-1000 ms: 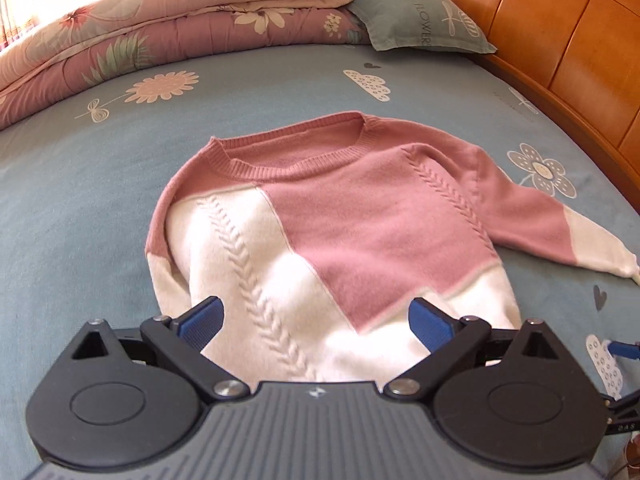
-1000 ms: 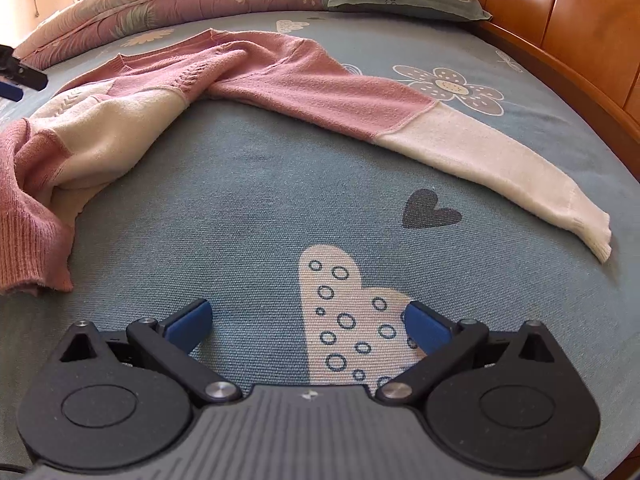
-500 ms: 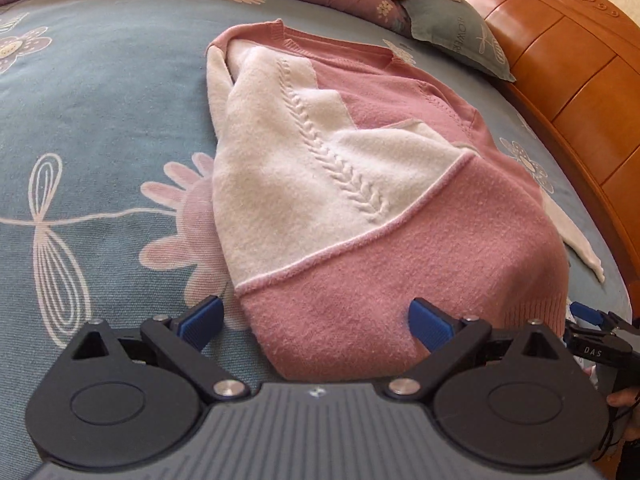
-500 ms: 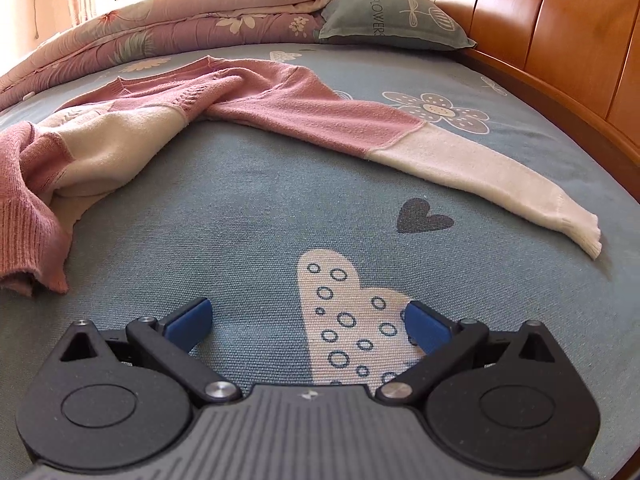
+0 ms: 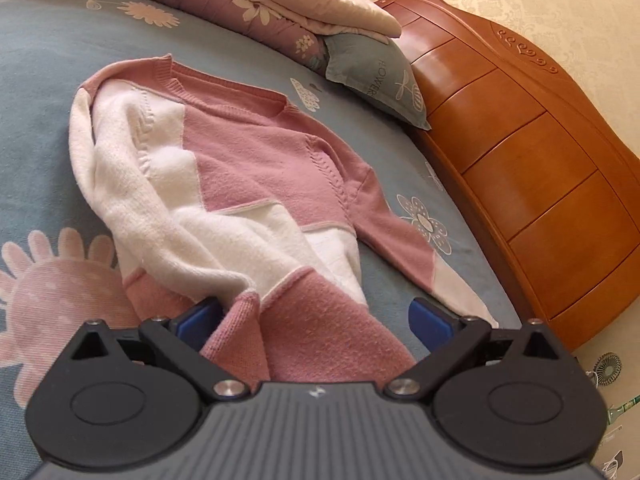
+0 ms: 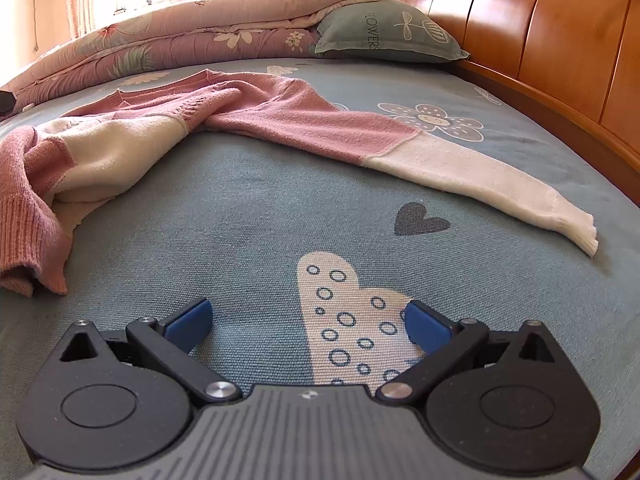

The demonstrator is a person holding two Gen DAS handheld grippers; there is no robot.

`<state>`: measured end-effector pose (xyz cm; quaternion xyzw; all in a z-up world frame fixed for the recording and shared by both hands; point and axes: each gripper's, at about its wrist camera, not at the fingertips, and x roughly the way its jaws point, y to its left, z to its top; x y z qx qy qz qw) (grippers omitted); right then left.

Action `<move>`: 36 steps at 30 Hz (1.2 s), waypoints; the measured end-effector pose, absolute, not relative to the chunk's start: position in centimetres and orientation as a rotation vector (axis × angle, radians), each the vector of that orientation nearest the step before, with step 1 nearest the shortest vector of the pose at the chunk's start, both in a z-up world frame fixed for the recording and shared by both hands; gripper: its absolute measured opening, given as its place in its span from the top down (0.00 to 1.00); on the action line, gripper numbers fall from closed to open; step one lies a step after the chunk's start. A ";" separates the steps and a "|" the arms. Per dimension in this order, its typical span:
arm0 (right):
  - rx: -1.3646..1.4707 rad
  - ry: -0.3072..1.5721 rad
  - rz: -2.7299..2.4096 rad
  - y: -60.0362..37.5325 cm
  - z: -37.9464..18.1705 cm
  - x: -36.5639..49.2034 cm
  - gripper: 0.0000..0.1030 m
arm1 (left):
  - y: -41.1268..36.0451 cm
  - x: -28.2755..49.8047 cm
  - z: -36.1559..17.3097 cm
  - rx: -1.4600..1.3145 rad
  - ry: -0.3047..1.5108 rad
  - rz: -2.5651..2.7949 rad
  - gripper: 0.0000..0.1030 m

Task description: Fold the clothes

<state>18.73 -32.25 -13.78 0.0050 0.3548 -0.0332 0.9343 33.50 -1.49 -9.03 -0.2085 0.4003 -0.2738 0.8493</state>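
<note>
A pink and cream knitted sweater (image 5: 256, 184) lies face up on the blue bed sheet (image 5: 36, 128), neck toward the quilt. Its left side is folded in over the body. The pink ribbed hem (image 5: 332, 320) is bunched up and lies between the fingers of my left gripper (image 5: 314, 318), whose jaws stand wide open. One sleeve (image 6: 460, 172) stretches out flat to the right, cream cuff toward the headboard. My right gripper (image 6: 306, 320) is open just above the sheet, short of the sleeve, with nothing between its fingers. The sweater (image 6: 132, 140) shows at left in that view.
A folded floral quilt (image 5: 248, 8) and a grey-green pillow (image 5: 376, 76) lie at the head of the bed. A wooden headboard (image 5: 520, 160) runs along the right side. Bare sheet (image 6: 260, 220) lies between the right gripper and the sleeve.
My left gripper has swung around to the hem end and moved in; the pink hem is now bunched between its open fingers. The right gripper has barely moved.
</note>
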 end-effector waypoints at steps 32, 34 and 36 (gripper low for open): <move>0.018 0.936 -0.119 -31.5 -11.3 19.4 0.00 | 2.1 23.7 -6.1 -0.206 0.870 -0.590 0.01; 0.008 0.940 -0.106 -30.8 -10.4 18.4 0.00 | 3.2 23.0 -6.4 -0.183 0.885 -0.556 0.01; -0.024 0.939 -0.076 -29.4 -9.0 17.1 0.00 | 4.3 22.2 -6.7 -0.172 0.879 -0.527 0.01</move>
